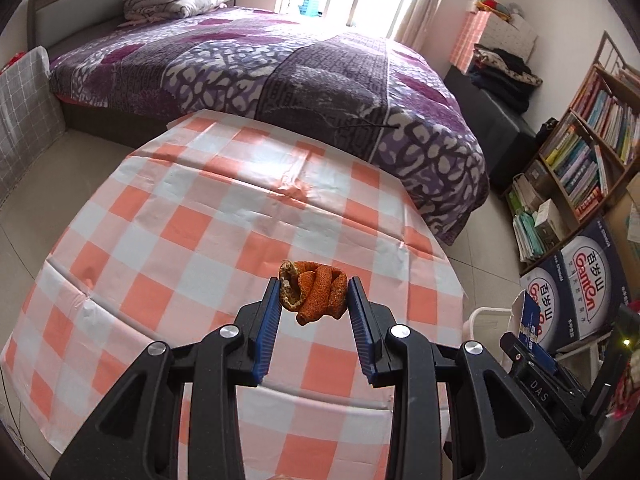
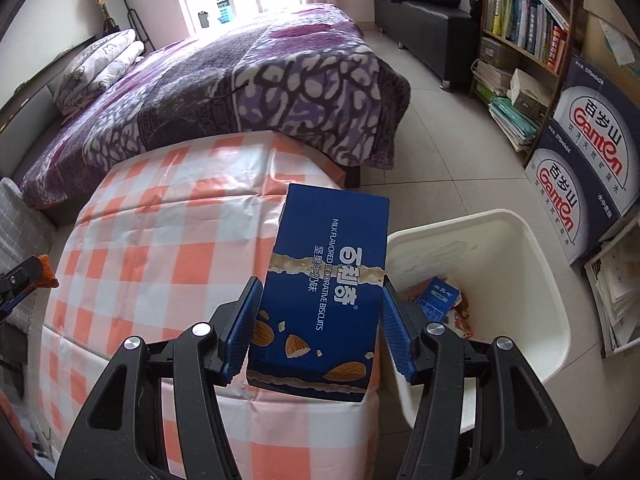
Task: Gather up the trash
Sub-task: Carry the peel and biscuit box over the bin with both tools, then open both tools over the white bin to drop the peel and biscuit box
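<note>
My left gripper (image 1: 313,294) is shut on a curled piece of dried orange peel (image 1: 316,294), held above the orange-and-white checked tablecloth (image 1: 192,232). My right gripper (image 2: 320,300) is shut on a blue biscuit box (image 2: 326,280), which hangs over the table's right edge beside a white bin (image 2: 532,280). The bin holds a small blue carton (image 2: 436,298) and other wrappers. The left gripper with the peel (image 2: 46,272) shows at the left edge of the right wrist view. In the left wrist view the right gripper and its box (image 1: 528,320) appear at the lower right, by the bin's rim (image 1: 486,312).
A bed with a purple patterned cover (image 1: 280,64) stands behind the table. A bookshelf (image 2: 524,20) and stacked Ganten water cartons (image 2: 580,168) line the right wall. A dark bench with folded clothes (image 2: 424,4) is by the window. Tiled floor (image 2: 448,152) lies between bed and shelf.
</note>
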A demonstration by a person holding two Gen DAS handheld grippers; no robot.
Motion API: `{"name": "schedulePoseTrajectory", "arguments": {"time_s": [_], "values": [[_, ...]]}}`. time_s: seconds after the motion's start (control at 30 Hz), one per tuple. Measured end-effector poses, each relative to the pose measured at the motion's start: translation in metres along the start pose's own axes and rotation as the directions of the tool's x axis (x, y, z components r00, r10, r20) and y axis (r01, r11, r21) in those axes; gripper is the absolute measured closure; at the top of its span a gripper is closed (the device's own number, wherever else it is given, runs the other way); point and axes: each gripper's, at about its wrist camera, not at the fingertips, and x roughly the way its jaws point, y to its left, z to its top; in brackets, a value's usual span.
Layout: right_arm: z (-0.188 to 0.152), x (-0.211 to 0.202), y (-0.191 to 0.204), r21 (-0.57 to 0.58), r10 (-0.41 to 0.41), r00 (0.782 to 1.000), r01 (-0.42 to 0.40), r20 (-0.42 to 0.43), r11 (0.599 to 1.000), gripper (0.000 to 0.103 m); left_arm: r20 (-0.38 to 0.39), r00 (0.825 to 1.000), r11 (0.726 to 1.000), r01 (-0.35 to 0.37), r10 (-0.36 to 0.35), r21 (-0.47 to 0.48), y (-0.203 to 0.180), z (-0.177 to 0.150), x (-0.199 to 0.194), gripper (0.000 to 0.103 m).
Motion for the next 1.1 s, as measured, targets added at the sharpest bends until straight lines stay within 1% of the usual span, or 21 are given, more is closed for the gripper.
{"name": "schedulePoseTrajectory", "arguments": {"time_s": [0.13,0.17,0.3,0.37,0.4,0.53,0.67,0.83,0.87,0.93,1.0,1.07,1.1], "values": [[0.001,-0.002,-0.049,0.099,-0.040,0.999,0.041,-0.015,0.994,0.048,-0.031,0.999,0.997,0.033,-0.031,0.067,-0.039,-0.012,0.013,0.069],[0.000,-0.003,-0.064,0.135,-0.046,0.999,0.048,-0.019,0.990,0.047,-0.043,0.998,0.996,0.045,-0.041,0.080,-0.048,-0.015,0.017,0.069],[-0.003,-0.006,-0.109,0.218,-0.078,0.996,0.088,-0.050,0.972,0.045,-0.082,0.993,0.988,0.090,-0.080,0.129,-0.085,-0.028,0.028,0.069],[-0.003,-0.007,-0.132,0.275,-0.053,0.997,0.068,-0.065,0.959,0.040,-0.091,0.992,0.981,0.106,-0.092,0.163,-0.105,-0.034,0.033,0.069],[-0.003,-0.009,-0.142,0.293,-0.044,0.997,0.059,-0.059,0.954,0.035,-0.092,0.991,0.976,0.113,-0.097,0.184,-0.116,-0.037,0.035,0.069],[-0.005,-0.022,-0.170,0.308,-0.094,0.995,0.096,-0.020,0.947,0.027,-0.123,0.982,0.957,0.166,-0.140,0.239,-0.155,-0.049,0.039,0.069],[-0.008,-0.032,-0.189,0.308,-0.126,0.992,0.119,0.003,0.944,0.024,-0.137,0.976,0.929,0.202,-0.167,0.309,-0.197,-0.064,0.042,0.069],[-0.014,-0.060,-0.217,0.350,-0.201,0.978,0.168,0.061,0.922,0.022,-0.184,0.959,0.899,0.268,-0.214,0.347,-0.244,-0.084,0.049,0.068],[-0.017,-0.066,-0.222,0.360,-0.223,0.972,0.182,0.076,0.915,0.021,-0.188,0.956,0.891,0.278,-0.223,0.358,-0.253,-0.088,0.050,0.066],[-0.024,-0.076,-0.230,0.383,-0.266,0.959,0.211,0.097,0.899,0.019,-0.198,0.949,0.876,0.306,-0.247,0.373,-0.268,-0.093,0.048,0.066],[-0.031,-0.084,-0.236,0.405,-0.296,0.949,0.229,0.110,0.885,0.018,-0.196,0.943,0.866,0.325,-0.268,0.380,-0.278,-0.096,0.044,0.062],[-0.039,-0.090,-0.241,0.425,-0.319,0.939,0.240,0.126,0.873,0.018,-0.178,0.943,0.861,0.329,-0.281,0.387,-0.284,-0.099,0.038,0.052],[-0.042,-0.093,-0.242,0.431,-0.323,0.937,0.239,0.132,0.870,0.016,-0.160,0.946,0.861,0.323,-0.282,0.392,-0.286,-0.099,0.035,0.044]]}}
